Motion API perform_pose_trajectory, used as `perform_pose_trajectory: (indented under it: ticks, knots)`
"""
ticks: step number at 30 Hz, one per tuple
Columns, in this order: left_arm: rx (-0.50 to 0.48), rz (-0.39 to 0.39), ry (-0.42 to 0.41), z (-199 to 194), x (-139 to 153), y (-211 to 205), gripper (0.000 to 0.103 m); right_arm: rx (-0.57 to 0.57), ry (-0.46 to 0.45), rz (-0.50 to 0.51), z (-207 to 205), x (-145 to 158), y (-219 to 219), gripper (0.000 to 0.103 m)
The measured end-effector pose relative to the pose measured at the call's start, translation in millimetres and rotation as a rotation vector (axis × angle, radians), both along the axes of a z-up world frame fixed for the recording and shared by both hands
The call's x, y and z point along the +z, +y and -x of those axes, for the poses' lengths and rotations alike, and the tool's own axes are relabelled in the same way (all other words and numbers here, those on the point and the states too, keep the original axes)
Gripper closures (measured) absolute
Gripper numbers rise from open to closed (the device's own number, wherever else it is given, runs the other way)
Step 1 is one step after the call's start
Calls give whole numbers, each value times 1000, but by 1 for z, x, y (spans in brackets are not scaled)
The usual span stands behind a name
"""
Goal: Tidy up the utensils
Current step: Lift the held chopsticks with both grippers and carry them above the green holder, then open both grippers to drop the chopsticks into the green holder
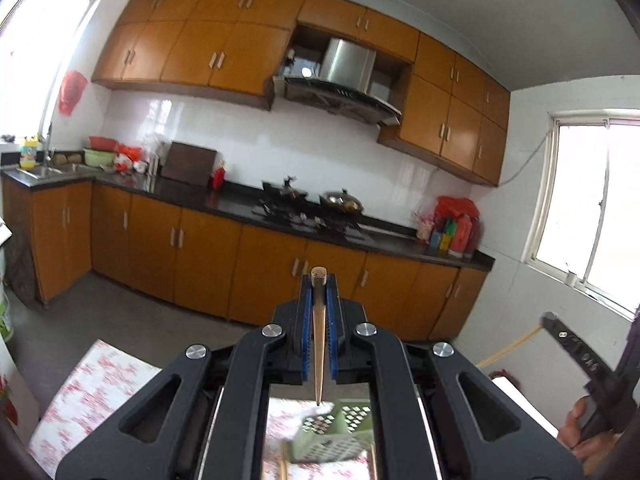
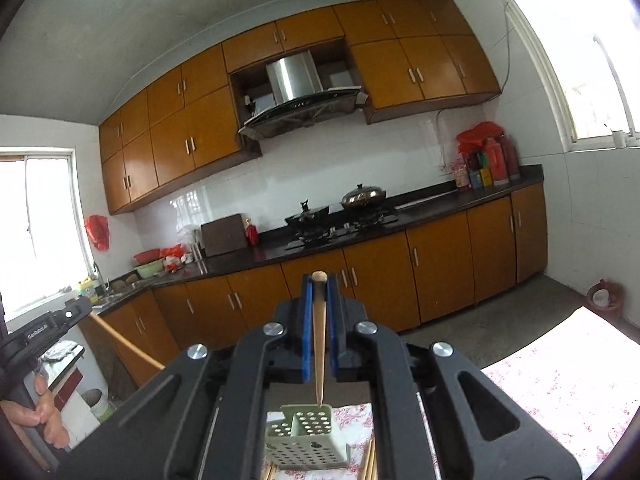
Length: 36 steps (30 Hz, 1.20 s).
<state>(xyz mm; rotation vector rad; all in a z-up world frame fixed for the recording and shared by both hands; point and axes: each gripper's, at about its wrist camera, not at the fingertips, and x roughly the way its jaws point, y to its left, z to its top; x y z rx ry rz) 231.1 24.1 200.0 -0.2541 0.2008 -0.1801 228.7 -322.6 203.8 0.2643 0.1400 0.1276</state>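
My left gripper [image 1: 319, 280] is shut on a wooden chopstick [image 1: 318, 344] that runs along the blue pads, its tip pointing down over a green perforated utensil basket [image 1: 340, 432]. My right gripper [image 2: 319, 282] is shut on another wooden chopstick [image 2: 319, 352], its tip just above the same green basket [image 2: 308, 436]. The basket stands on a table with a red-and-white floral cloth [image 1: 92, 396]. More chopsticks [image 2: 370, 460] lie on the cloth beside the basket. Each gripper shows at the edge of the other's view, the right one [image 1: 576, 352] and the left one [image 2: 44, 328], held in hands.
Orange kitchen cabinets [image 1: 200, 248] and a black counter with a stove and wok [image 1: 344, 200] face me across a grey floor. A sink [image 1: 44, 170] is at the left. Windows are on both side walls. A red pot [image 2: 604, 298] sits on the floor.
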Motion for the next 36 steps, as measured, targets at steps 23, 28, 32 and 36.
perform_pose_trajectory:
  ticks: [23, 28, 32, 36]
  knots:
    - [-40, -25, 178, -29, -62, -21, 95, -15, 137, 56, -34, -67, 27, 74]
    - [-31, 11, 153, -16, -55, -6, 94, -60, 118, 51, -14, -68, 11, 69]
    - [-14, 28, 139, -1, -55, 11, 89, -101, 136, 70, 10, -80, -3, 68]
    - [29, 8, 185, 10, -78, 31, 85, -145, 235, 108, 24, -118, -16, 68]
